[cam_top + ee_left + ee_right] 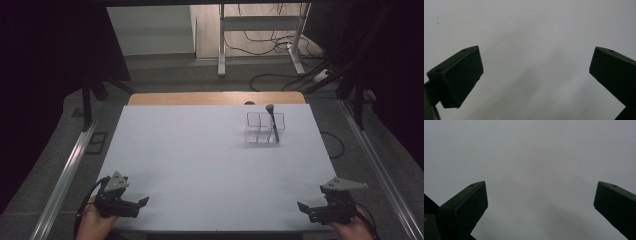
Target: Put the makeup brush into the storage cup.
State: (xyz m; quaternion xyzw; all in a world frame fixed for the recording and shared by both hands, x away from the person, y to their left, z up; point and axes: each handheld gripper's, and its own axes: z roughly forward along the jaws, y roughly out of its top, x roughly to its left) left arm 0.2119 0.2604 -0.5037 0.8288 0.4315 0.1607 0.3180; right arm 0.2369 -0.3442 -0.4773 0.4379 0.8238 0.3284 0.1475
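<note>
The brush [272,121] stands near-upright in the clear organizer [264,128] — bristles up — both grippers' jaws spread wide.

Dim room; grey floor [165,75], tangled cables [270,45].

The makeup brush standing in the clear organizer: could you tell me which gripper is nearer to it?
Right. The right gripper sits at the near right edge, below and slightly right of the makeup brush in the clear organizer. The left gripper is at the near left, farther across the table.
</note>
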